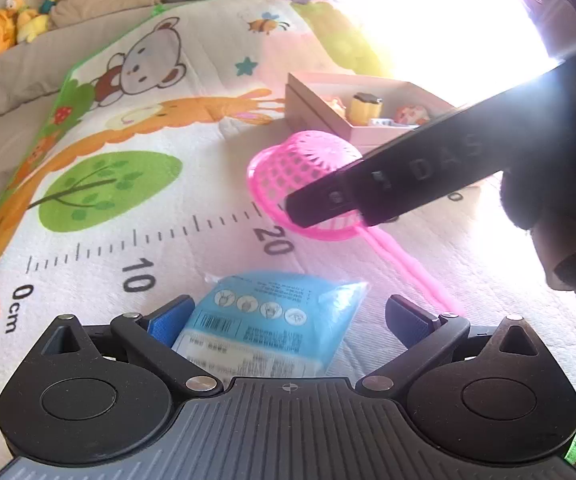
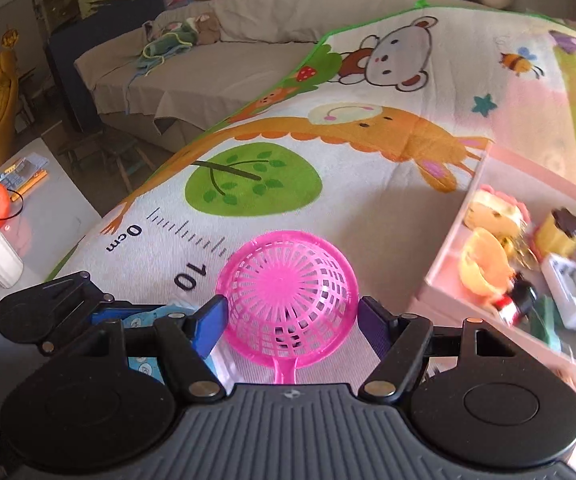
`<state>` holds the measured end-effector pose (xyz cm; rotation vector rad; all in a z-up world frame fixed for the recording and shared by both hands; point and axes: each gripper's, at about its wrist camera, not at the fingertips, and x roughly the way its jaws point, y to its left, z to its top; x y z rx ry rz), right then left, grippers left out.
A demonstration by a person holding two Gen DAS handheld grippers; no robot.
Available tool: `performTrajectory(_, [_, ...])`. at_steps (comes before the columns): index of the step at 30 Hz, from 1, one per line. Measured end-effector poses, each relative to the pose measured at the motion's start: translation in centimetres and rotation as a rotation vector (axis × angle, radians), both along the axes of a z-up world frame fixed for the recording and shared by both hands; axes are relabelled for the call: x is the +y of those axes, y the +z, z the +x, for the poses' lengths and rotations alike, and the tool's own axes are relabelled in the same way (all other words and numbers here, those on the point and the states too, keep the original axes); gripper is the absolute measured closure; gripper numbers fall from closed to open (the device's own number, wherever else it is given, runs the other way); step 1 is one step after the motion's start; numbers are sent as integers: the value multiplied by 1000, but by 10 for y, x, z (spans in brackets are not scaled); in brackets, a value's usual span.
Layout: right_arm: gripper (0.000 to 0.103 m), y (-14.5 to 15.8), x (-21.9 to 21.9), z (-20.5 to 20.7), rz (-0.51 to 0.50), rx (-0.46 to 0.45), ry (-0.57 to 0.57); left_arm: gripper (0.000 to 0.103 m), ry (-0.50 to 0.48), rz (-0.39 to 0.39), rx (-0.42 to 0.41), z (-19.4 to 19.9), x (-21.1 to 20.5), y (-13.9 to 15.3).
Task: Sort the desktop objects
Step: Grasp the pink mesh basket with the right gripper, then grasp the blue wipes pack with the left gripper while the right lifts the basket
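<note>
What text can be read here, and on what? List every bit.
"0cm", "10", "20": ruler scale printed on the play mat.
"DAS": raised letters on the right claw's finger, seen from the left wrist.
Blue packet: barcode and small print, too small to read.
Items in the pink box: labels too blurred to read.

Pink mesh strainer [image 2: 288,296], blue packet [image 1: 272,320], pink box [image 1: 364,120], cartoon-animal mat [image 2: 328,152]
</note>
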<state>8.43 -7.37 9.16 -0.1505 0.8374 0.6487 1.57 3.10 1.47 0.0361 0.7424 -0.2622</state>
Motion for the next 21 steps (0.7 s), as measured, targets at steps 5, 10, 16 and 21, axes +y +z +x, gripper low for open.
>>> performTrajectory(5, [31,-8,-66,-30,42,0,-165,0,-20,0,24,0,-15,-2])
performTrajectory(10, [31,-27,-113,-48,89,49,-310,0,-75,6,36,-2,-34,-3])
performTrajectory(16, [27,-45,-131,-58,70,9,-416,0,-71,128,-4,-5,-52,-5])
performTrajectory(21, [15,-51,-126,-66,52,-58,-431,0,-14,193,-22,-5,-42,-7])
